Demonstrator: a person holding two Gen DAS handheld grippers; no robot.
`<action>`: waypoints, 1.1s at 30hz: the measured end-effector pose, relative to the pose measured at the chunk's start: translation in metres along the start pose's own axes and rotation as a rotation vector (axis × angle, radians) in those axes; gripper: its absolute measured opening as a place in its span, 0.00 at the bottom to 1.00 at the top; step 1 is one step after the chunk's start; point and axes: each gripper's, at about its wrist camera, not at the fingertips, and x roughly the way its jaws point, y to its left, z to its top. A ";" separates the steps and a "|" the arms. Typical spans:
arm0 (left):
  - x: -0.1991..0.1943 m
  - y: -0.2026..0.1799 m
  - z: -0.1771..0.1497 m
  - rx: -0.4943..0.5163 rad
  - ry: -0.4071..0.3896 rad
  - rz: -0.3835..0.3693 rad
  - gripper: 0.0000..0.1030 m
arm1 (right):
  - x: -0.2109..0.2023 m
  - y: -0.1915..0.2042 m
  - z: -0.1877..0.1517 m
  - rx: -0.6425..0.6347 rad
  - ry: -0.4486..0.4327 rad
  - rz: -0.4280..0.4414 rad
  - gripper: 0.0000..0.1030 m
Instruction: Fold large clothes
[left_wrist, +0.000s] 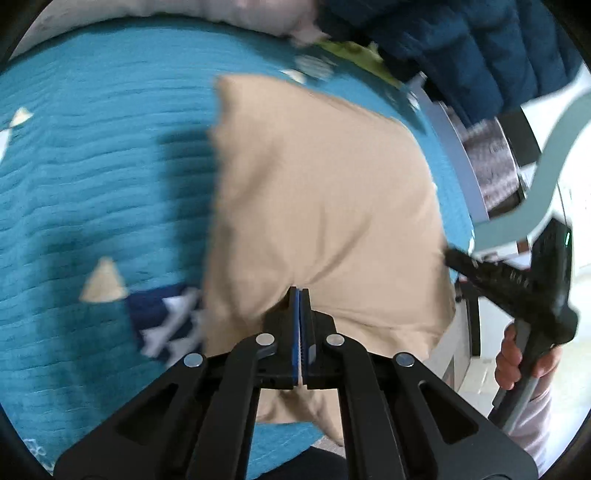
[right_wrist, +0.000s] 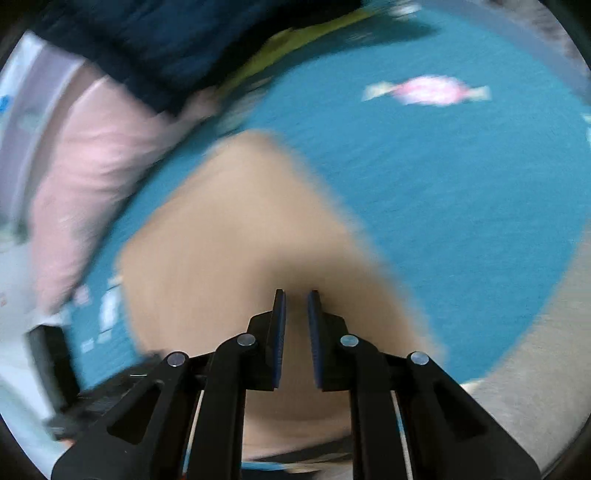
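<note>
The tan garment (left_wrist: 317, 206) is lying on the teal bedspread (left_wrist: 92, 177), looks like we're mid-fold, hauling its near edge over. Left gripper (left_wrist: 299, 295) is pinched tight on the cloth; right gripper (right_wrist: 296, 299) has a small gap w/ tan fabric between the pads, but it's too blurry to tell if they bite. Next move imo: carry both corners across evenly, keep the edge taut, then let go.
</note>
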 end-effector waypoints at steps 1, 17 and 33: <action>-0.006 0.004 0.000 0.000 -0.009 0.023 0.03 | -0.003 -0.010 0.001 0.028 0.002 -0.016 0.16; 0.014 -0.043 -0.066 0.156 0.133 -0.033 0.03 | 0.011 0.040 -0.070 -0.145 0.096 0.107 0.11; -0.036 -0.001 -0.091 0.228 0.064 0.098 0.17 | -0.041 -0.030 -0.079 0.152 -0.095 -0.043 0.41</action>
